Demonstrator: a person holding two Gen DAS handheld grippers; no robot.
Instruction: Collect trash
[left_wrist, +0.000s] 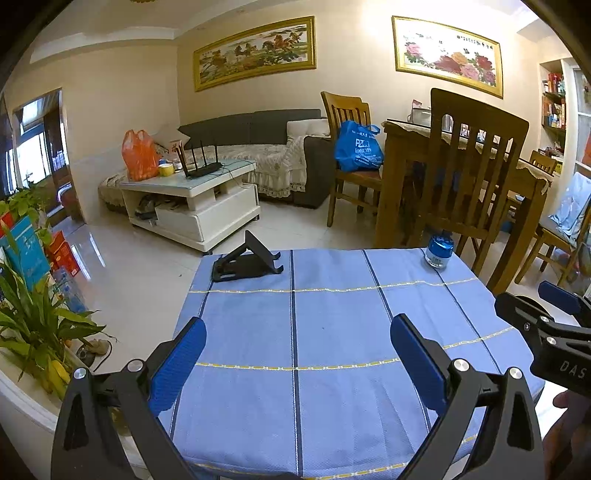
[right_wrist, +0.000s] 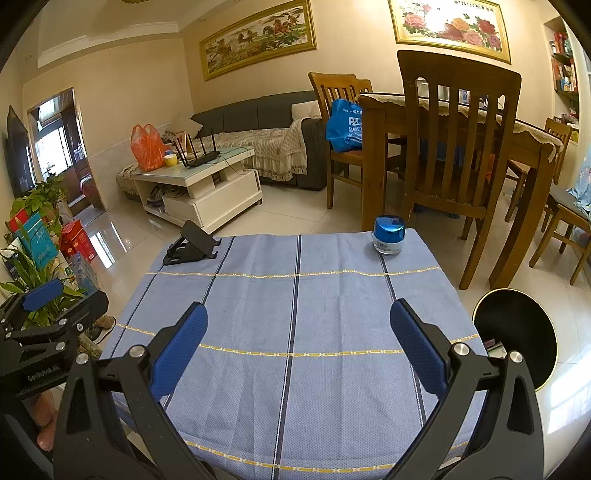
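Note:
A small table with a blue striped cloth lies under both grippers. My left gripper is open and empty above the near part of the cloth. My right gripper is open and empty too, to the right of the left one; it also shows at the right edge of the left wrist view. A black round bin with a gold rim stands on the floor right of the table. I see no loose trash on the cloth.
A black phone stand sits at the far left of the cloth and a blue-lidded jar at the far right. Wooden chairs and a dining table stand behind. Potted plants are at the left.

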